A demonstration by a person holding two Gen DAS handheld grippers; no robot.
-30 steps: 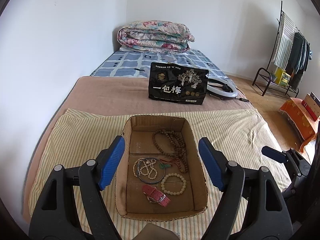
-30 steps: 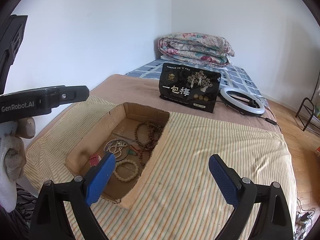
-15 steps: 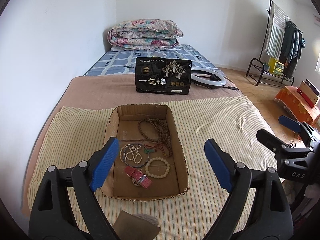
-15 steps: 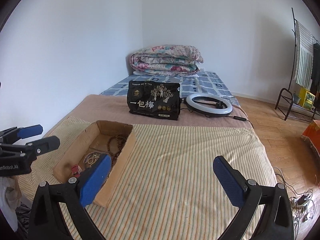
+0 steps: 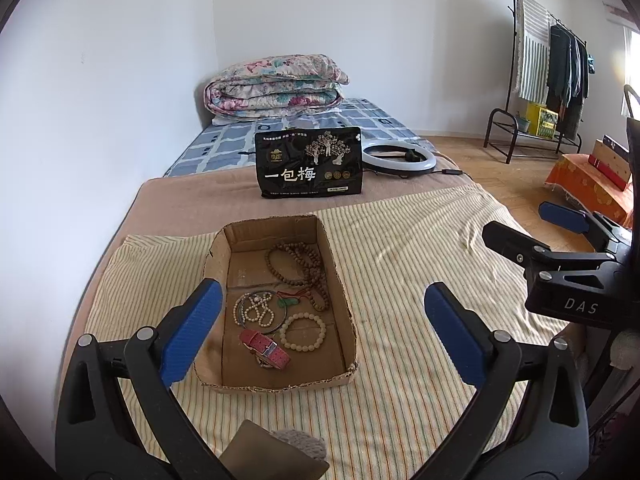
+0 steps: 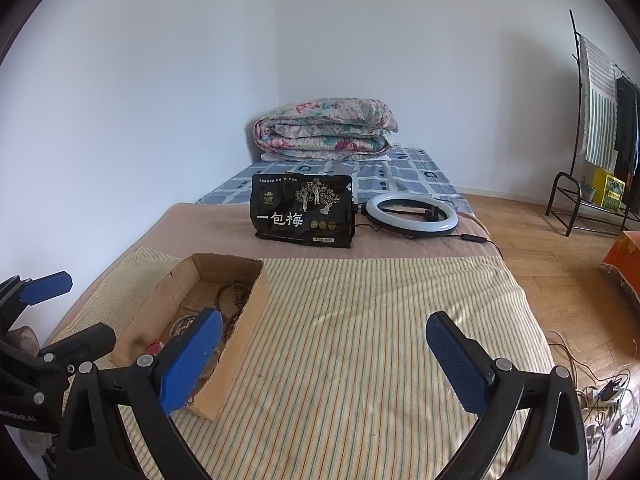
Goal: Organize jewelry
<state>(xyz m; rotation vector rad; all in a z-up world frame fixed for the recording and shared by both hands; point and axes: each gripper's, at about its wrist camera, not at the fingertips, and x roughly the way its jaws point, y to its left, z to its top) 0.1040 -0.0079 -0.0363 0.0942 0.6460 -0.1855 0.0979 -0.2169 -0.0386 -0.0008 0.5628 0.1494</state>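
A shallow cardboard tray (image 5: 340, 272) lies on the striped cloth on the bed. It holds a long brown bead necklace (image 5: 298, 262), a pale bead bracelet (image 5: 303, 332), a small white bead strand with a bangle (image 5: 256, 310), a green pendant on a red cord (image 5: 289, 301) and a red watch strap (image 5: 265, 348). My left gripper (image 5: 320, 334) is open and empty, held back above the tray's near end. My right gripper (image 6: 320, 362) is open and empty over the cloth, right of the tray (image 6: 244, 312). The tray wall hides most jewelry in the right wrist view.
A black snack bag (image 5: 309, 162) stands behind the tray, with a ring light (image 5: 398, 156) and cable beside it. A folded floral quilt (image 5: 276, 86) lies at the bed's head. A wall runs along the left. A clothes rack (image 5: 548, 80) stands on the wooden floor at right.
Both grippers have drawn back and up from the tray, so it looks smaller and farther. The right gripper has swung right, away from the tray. The jewelry has not moved.
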